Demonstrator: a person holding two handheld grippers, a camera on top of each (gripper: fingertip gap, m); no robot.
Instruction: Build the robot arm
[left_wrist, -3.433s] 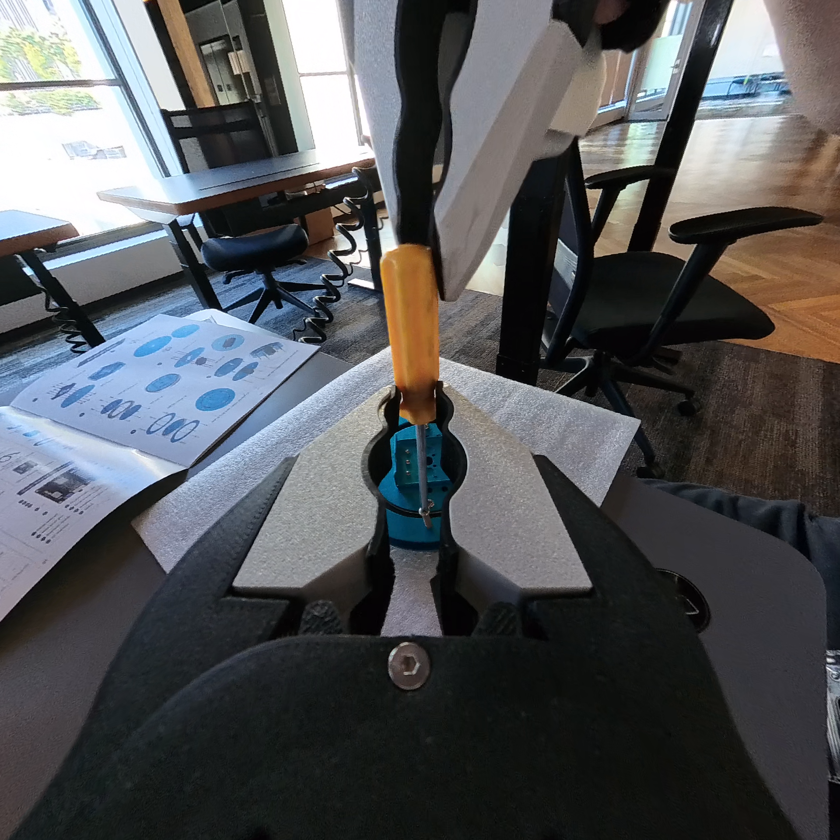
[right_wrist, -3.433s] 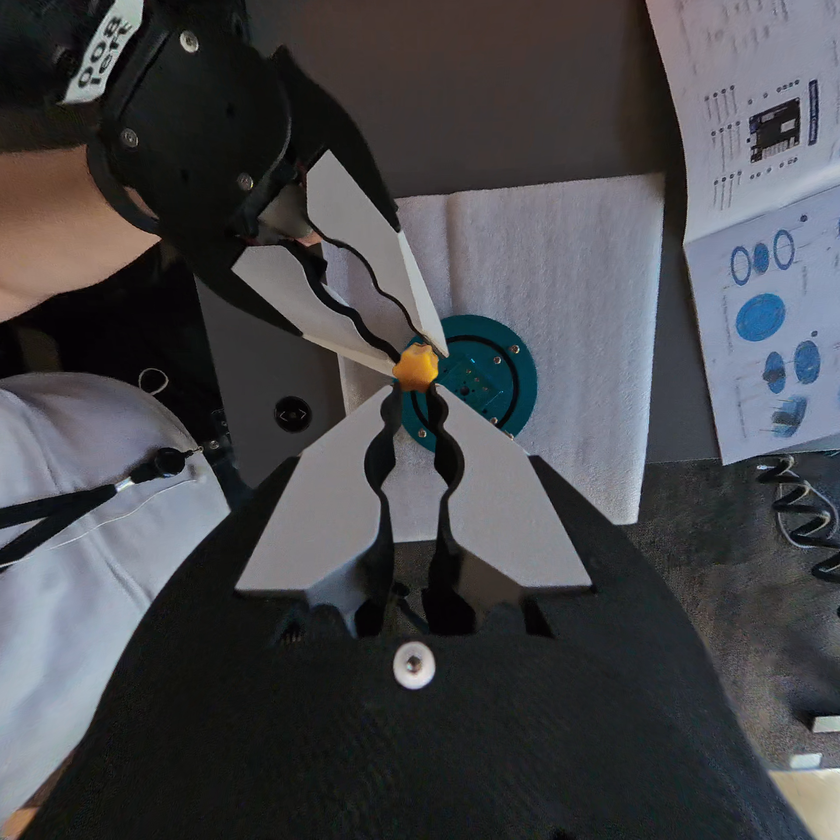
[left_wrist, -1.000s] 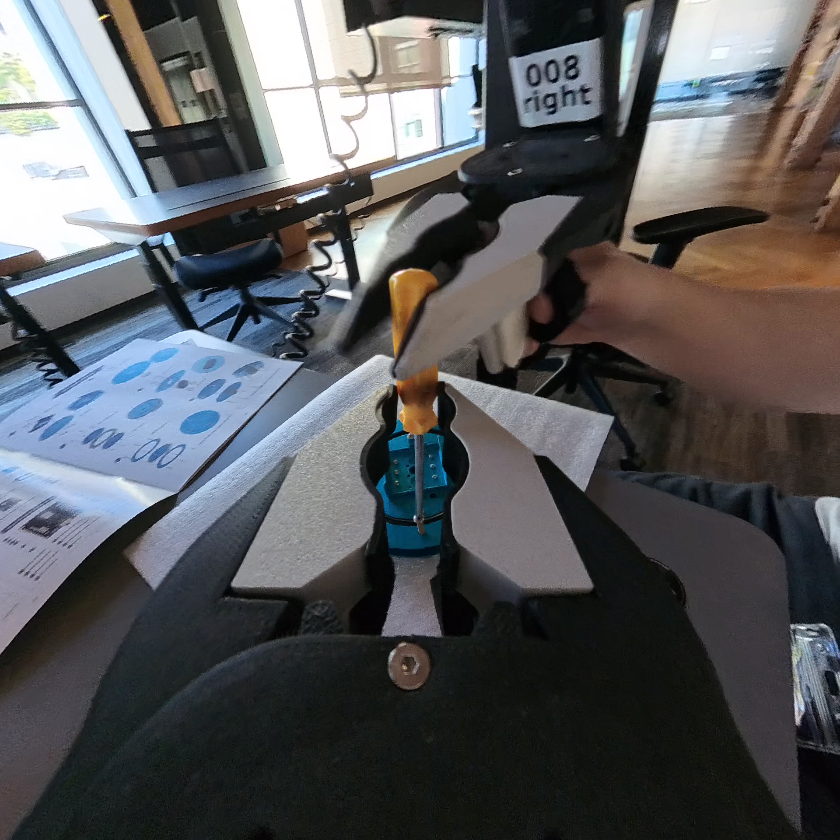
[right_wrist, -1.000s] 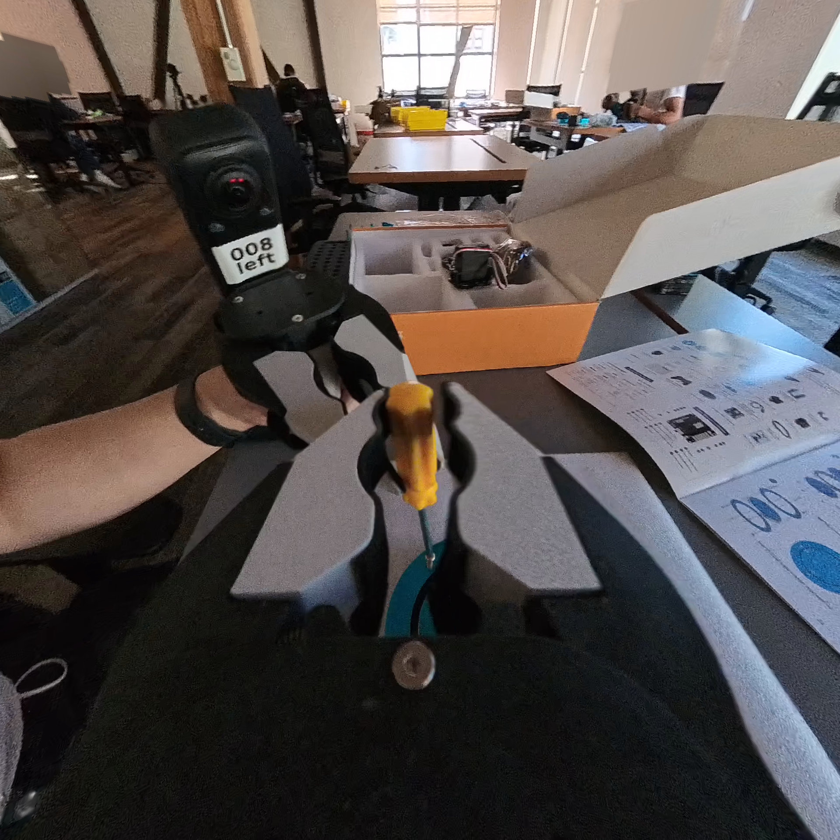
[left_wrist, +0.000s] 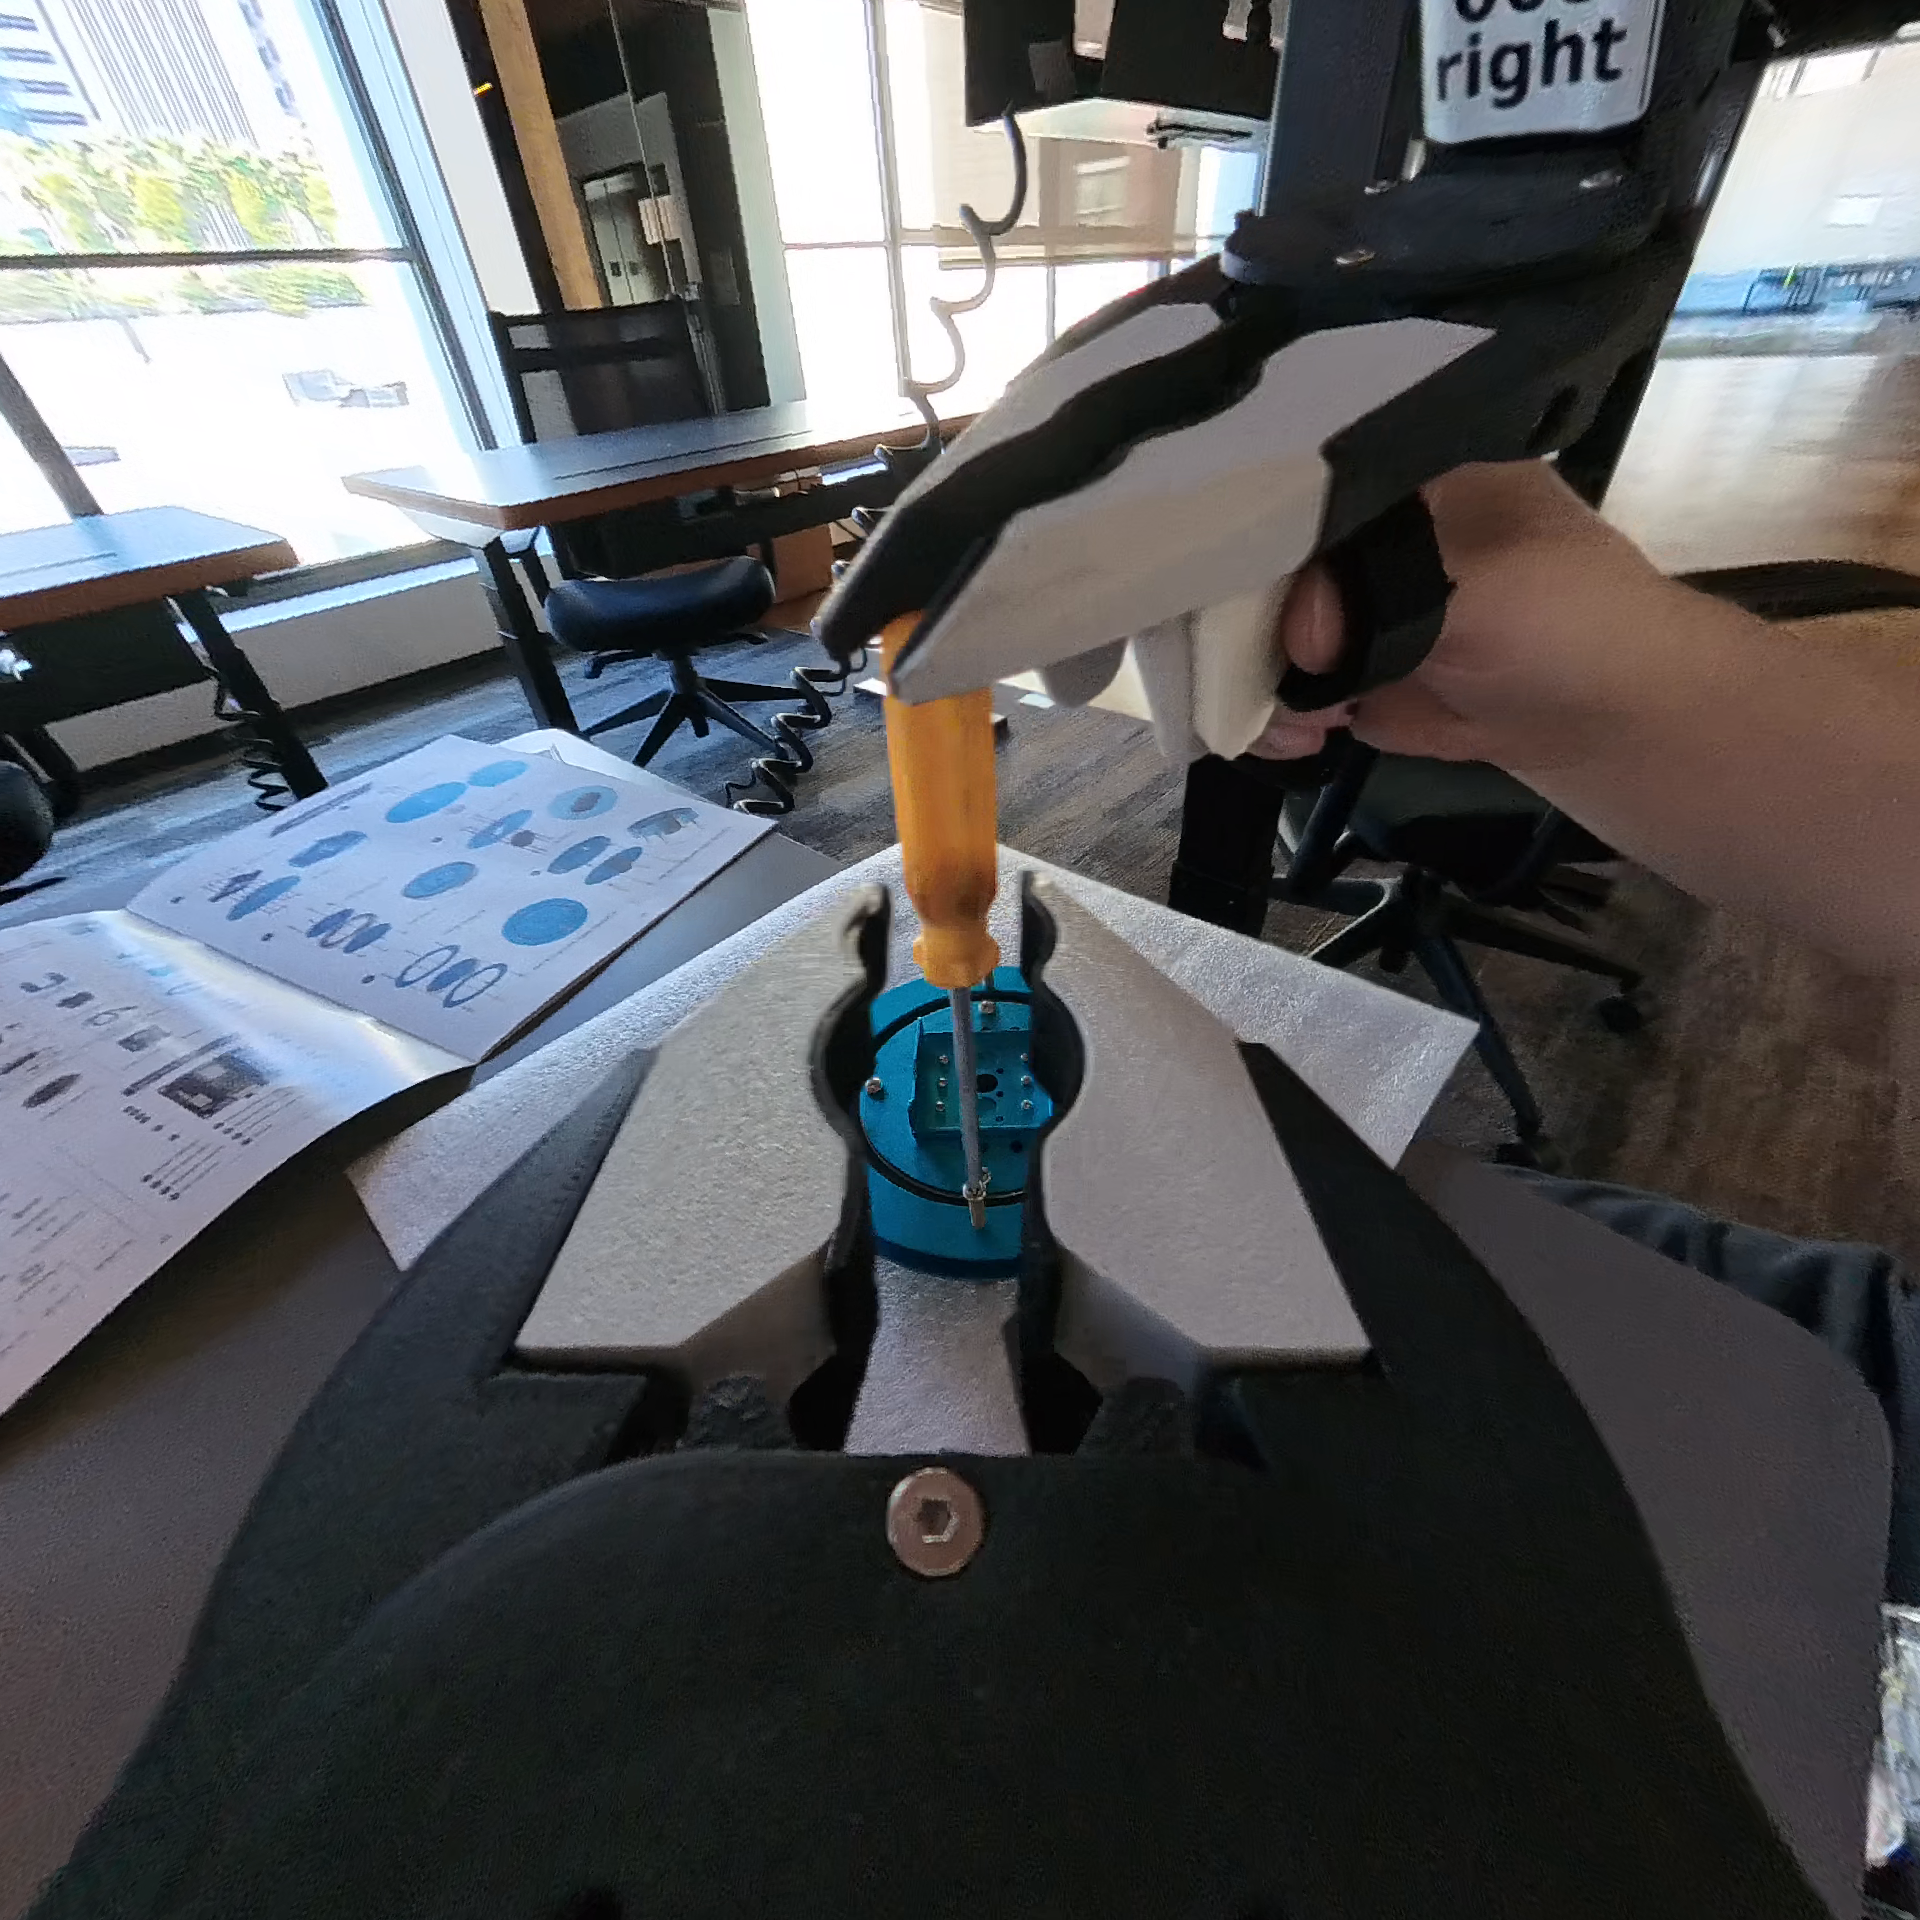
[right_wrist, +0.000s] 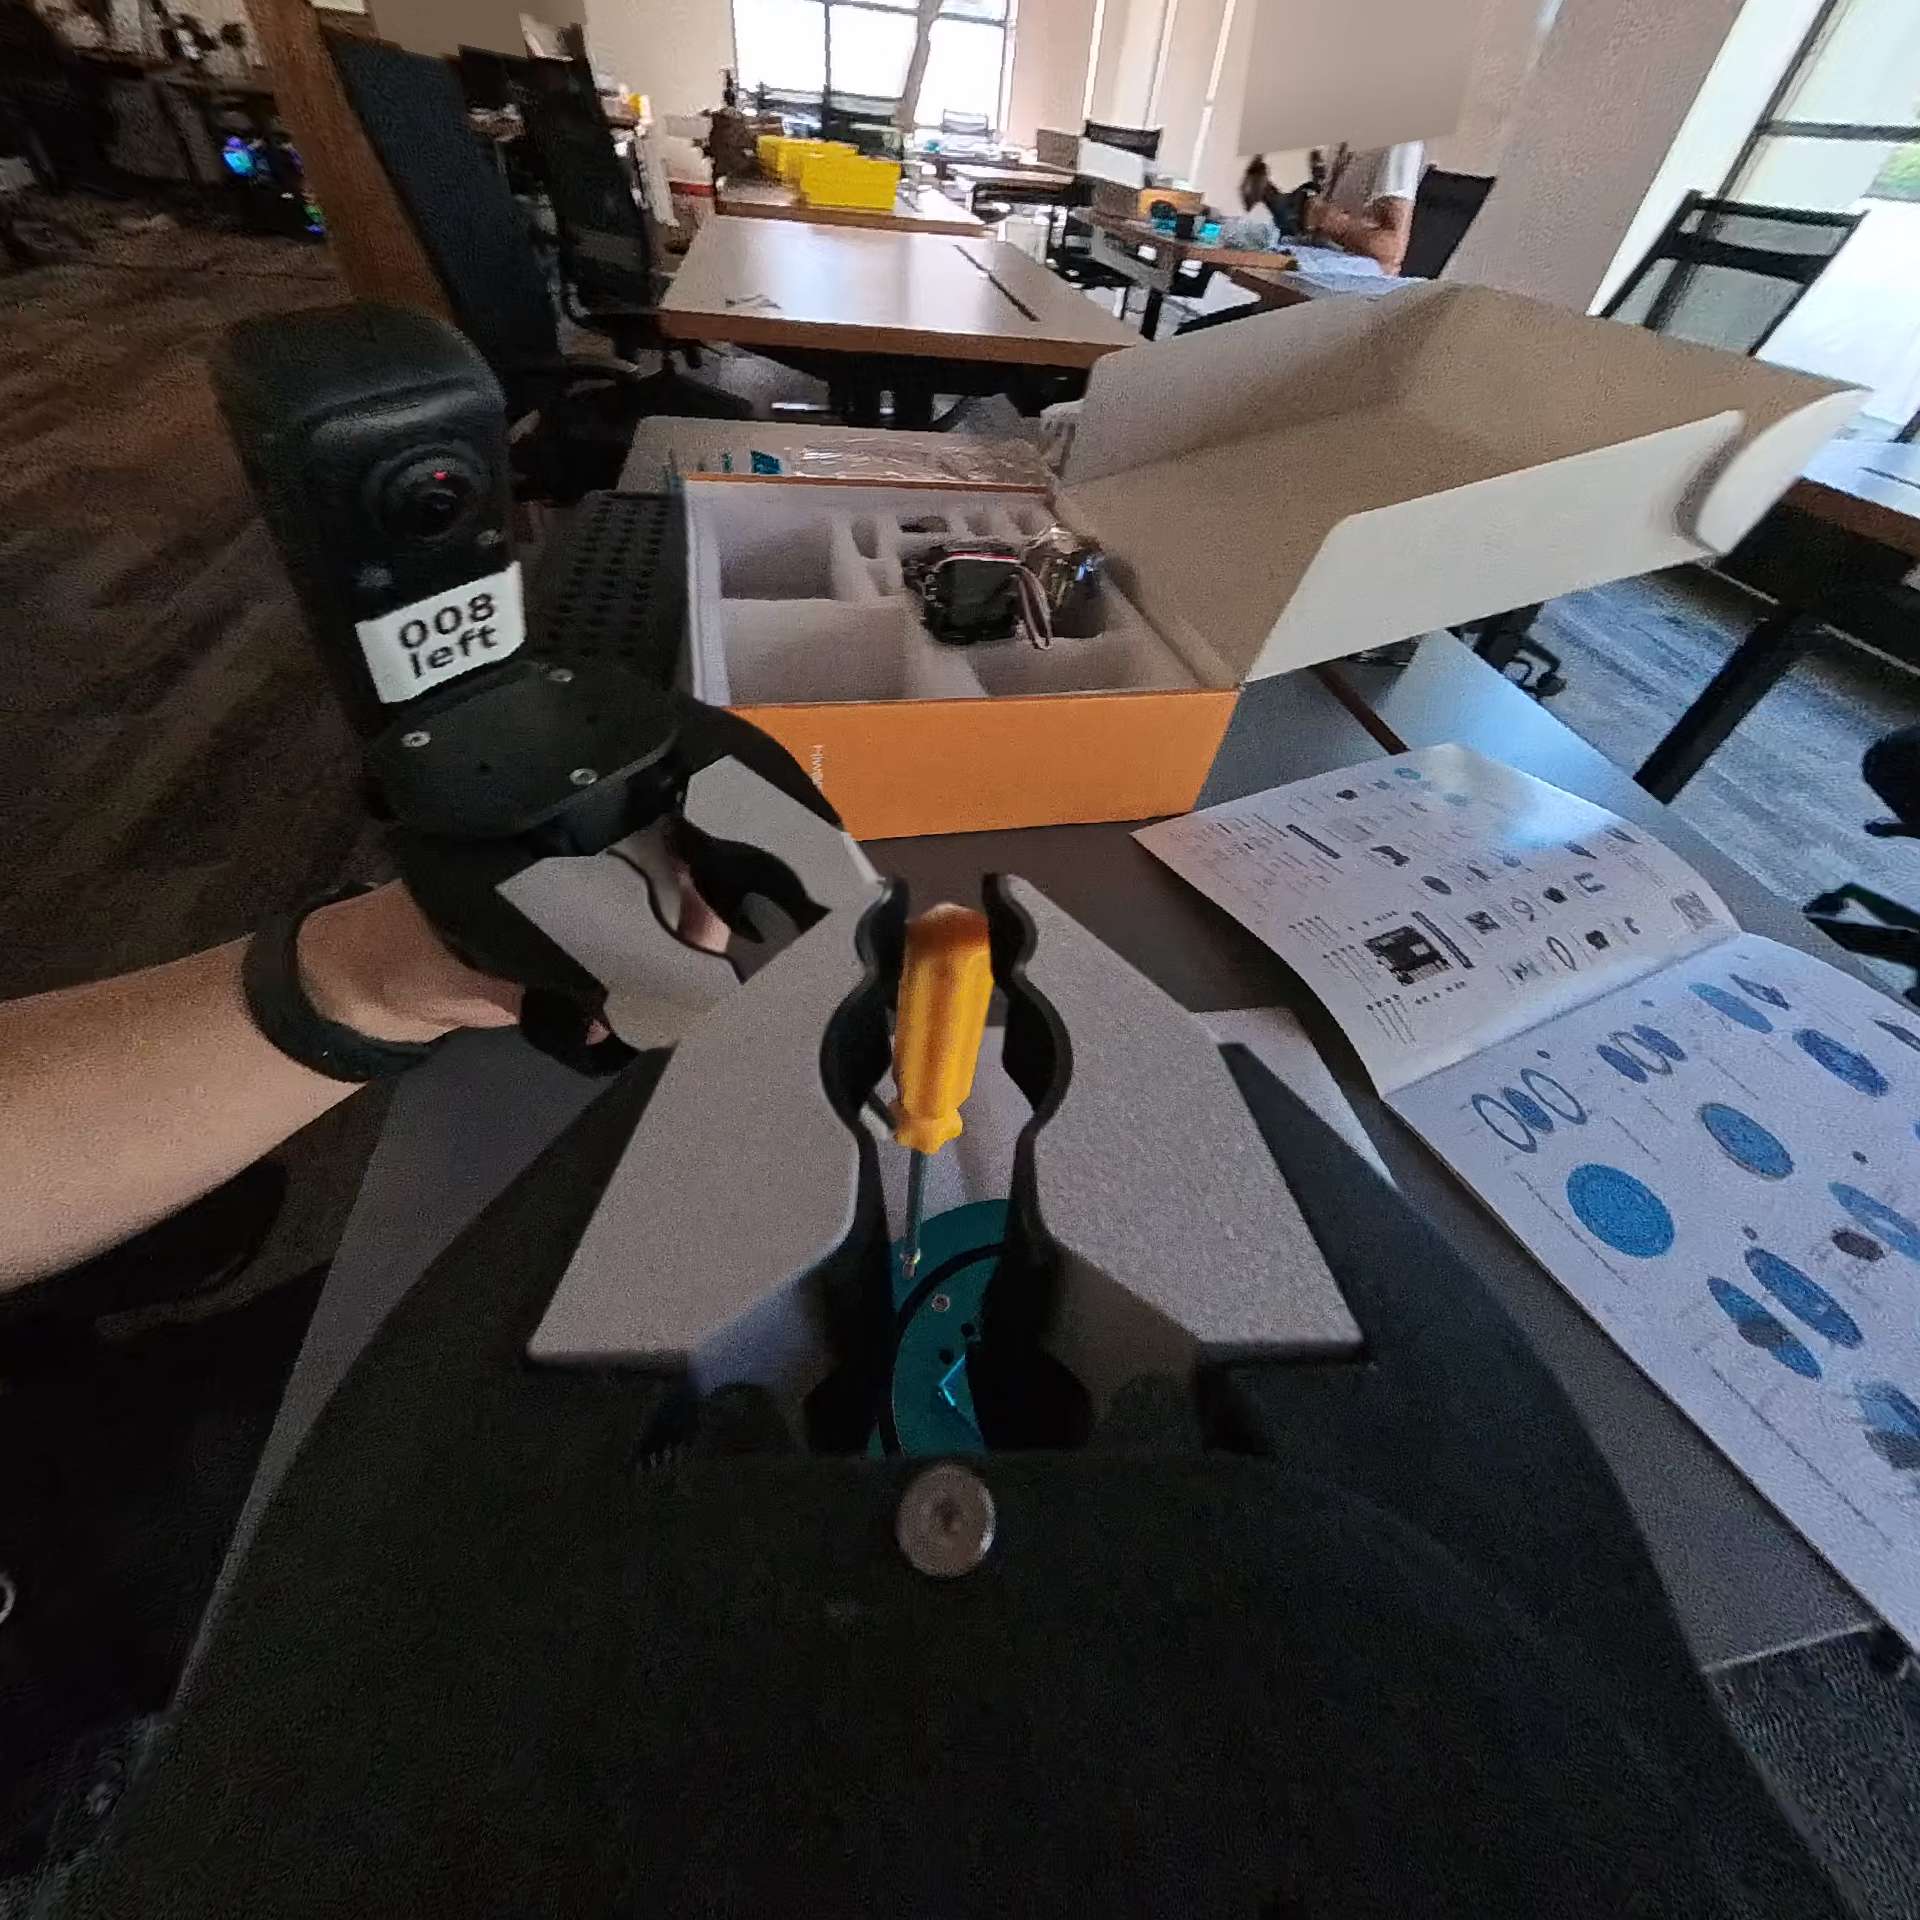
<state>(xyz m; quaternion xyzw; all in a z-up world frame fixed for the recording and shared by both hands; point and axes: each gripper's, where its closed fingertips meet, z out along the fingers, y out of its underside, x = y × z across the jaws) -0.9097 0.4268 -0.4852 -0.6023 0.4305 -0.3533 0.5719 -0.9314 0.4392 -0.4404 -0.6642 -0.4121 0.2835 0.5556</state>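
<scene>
Left wrist view shows two claws, one screwdriver (left_wrist: 940, 800), one blue round part (left_wrist: 951, 1132), one white foam sheet (left_wrist: 1278, 997), and one open booklet (left_wrist: 312, 977).

The left claw (left_wrist: 948, 935) lies low and level over the surface (left_wrist: 1704, 1455), its fingers (left_wrist: 717, 1164) pressed against either side of the blue part, which stands on the foam near the surface's far edge. The right claw (left_wrist: 883, 644) comes in from the right, held in a hand (left_wrist: 1455, 634) and tilted down, clamped on the top of the orange handle.

The screwdriver stands nearly upright, long axis vertical, handle up, tip down on a screw at the part's near rim.

In the right wrist view, one orange box (right_wrist: 977, 665) sits open beyond both claws, toward the far edge.
</scene>
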